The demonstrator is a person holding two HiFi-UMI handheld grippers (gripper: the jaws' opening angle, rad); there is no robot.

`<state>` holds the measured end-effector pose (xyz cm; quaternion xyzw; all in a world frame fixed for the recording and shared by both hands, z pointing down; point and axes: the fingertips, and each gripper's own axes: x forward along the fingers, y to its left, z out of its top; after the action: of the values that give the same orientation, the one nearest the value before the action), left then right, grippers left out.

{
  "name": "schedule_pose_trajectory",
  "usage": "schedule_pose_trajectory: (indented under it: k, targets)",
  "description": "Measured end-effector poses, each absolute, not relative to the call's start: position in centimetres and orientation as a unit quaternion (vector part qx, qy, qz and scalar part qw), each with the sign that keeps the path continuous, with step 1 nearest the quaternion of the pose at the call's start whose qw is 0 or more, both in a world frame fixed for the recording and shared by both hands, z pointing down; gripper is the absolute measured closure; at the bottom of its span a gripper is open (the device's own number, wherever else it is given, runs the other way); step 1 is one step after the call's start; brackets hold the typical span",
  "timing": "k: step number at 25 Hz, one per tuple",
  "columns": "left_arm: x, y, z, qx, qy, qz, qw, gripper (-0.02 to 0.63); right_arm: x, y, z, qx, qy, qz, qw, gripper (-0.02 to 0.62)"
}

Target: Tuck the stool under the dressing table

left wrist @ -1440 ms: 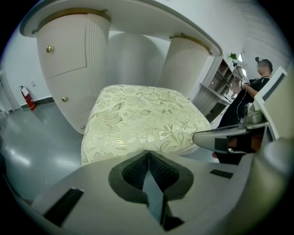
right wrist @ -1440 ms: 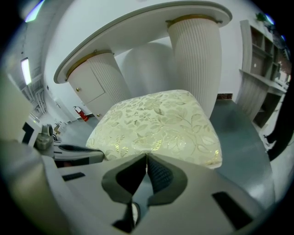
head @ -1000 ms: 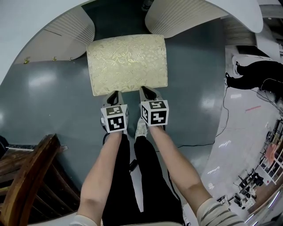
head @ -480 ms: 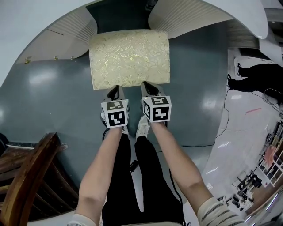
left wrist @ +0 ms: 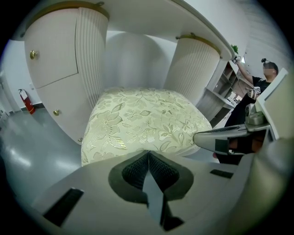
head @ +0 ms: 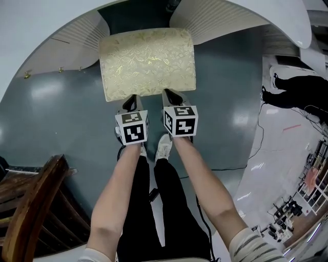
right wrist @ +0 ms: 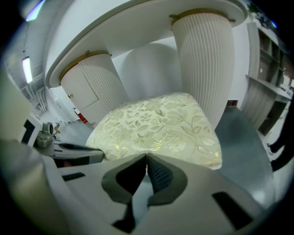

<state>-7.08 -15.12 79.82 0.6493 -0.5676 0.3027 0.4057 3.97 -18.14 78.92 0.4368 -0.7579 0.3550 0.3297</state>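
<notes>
The stool (head: 147,62) has a cream cushion with a gold floral pattern and stands between the two ribbed white pedestals of the dressing table (head: 246,13), its far edge at the tabletop's rim. My left gripper (head: 133,100) is shut, its tips against the cushion's near edge. My right gripper (head: 170,95) is shut too, pressed on the same edge a little to the right. In the left gripper view the cushion (left wrist: 144,121) fills the middle, just beyond the closed tips (left wrist: 148,153). The right gripper view shows the cushion (right wrist: 161,128) beyond its shut tips (right wrist: 146,158).
A dark wooden chair (head: 31,204) stands at the near left. A black cable (head: 253,148) trails over the grey floor on the right. A person in black (head: 300,89) is at the far right, and shelving (right wrist: 271,92) lines the right wall.
The stool has slid away from me, further between the pedestals and under the tabletop. Both shut grippers have followed it forward, staying on its near edge.
</notes>
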Motion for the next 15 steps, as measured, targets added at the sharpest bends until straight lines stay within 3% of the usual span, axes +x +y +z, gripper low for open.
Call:
schedule_pose_trajectory:
  k: [15]
  targets:
    - [-8.2, -19.0, 80.0, 0.645, -0.572, 0.291, 0.414, 0.598, 2.6, -21.9, 79.3, 0.43, -0.758, 0.36, 0.334, 0.581]
